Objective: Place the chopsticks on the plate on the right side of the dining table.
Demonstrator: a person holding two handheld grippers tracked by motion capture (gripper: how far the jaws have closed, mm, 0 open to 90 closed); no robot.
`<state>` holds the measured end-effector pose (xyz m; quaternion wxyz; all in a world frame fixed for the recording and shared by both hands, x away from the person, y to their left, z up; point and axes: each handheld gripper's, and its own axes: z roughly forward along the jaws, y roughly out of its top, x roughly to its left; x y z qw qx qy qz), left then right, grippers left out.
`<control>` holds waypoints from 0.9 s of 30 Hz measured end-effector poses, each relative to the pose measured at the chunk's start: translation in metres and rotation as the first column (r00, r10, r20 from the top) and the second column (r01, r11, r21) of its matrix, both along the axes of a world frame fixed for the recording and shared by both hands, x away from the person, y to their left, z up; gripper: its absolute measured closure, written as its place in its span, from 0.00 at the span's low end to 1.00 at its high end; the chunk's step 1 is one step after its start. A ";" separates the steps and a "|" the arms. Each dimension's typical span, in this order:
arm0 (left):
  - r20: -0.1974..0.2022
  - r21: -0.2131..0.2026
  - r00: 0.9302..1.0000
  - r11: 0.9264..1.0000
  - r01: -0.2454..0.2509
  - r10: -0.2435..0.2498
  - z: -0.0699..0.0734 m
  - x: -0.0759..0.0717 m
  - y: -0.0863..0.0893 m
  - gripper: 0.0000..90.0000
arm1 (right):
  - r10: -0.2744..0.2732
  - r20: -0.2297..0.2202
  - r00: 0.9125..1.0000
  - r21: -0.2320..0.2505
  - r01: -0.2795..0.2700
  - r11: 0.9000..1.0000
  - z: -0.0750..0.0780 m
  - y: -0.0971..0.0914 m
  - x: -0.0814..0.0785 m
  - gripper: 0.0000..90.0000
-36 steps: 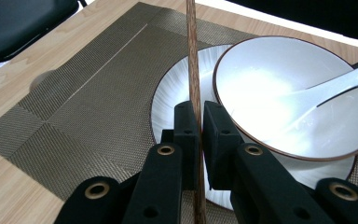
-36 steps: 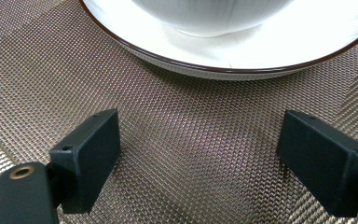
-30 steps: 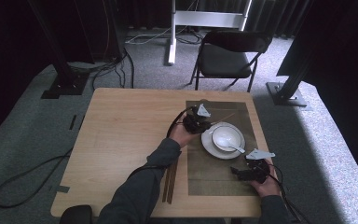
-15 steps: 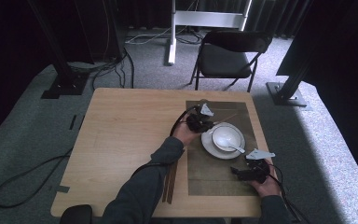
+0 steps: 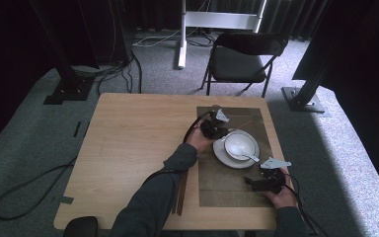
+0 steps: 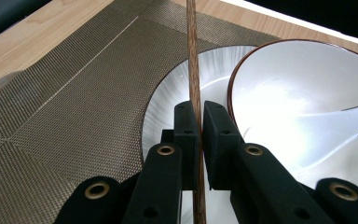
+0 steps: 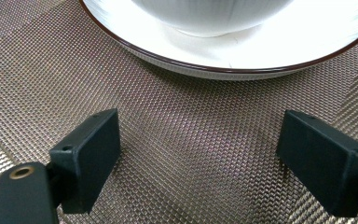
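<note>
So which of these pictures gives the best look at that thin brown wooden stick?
The left gripper view: the thin brown wooden stick runs up the middle of it, clamped between the left gripper, beside the white plate. In the high view it is just a faint sliver past that gripper. The right gripper view looks at the plate and woven mat instead.

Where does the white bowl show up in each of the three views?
High view: bowl right of centre, on the plate.
Left gripper view: bowl at right.
Right gripper view: bowl's underside at top centre.
Shared landmark: the woven placemat.
</note>
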<state>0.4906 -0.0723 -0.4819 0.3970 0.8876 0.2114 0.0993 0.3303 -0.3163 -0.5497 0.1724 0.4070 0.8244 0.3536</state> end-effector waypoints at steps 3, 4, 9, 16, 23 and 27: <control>0.002 -0.004 1.000 1.000 -0.002 0.002 -0.001 0.000 -0.002 0.94 | 0.000 -0.001 1.000 0.000 0.000 1.000 0.000 0.000 0.000 0.14; 0.004 -0.005 1.000 1.000 -0.002 0.002 -0.002 0.000 -0.002 0.94 | 0.000 0.000 1.000 0.000 0.000 1.000 0.000 0.000 0.000 0.14; 0.005 0.006 1.000 1.000 0.003 -0.003 -0.005 0.001 -0.002 0.94 | 0.000 0.000 1.000 0.000 0.000 1.000 0.000 0.000 0.000 0.14; -0.002 0.004 1.000 1.000 0.007 -0.007 -0.008 0.001 -0.002 0.94 | 0.000 0.000 1.000 0.001 0.000 1.000 0.000 0.000 0.000 0.14; -0.005 0.011 1.000 1.000 0.008 -0.008 -0.012 0.002 -0.003 0.94 | 0.000 0.000 1.000 0.001 0.000 1.000 0.000 0.000 0.000 0.14; -0.009 0.014 1.000 1.000 0.005 -0.005 -0.014 0.004 -0.002 0.94 | 0.000 0.000 1.000 0.001 0.000 1.000 0.000 0.000 0.000 0.14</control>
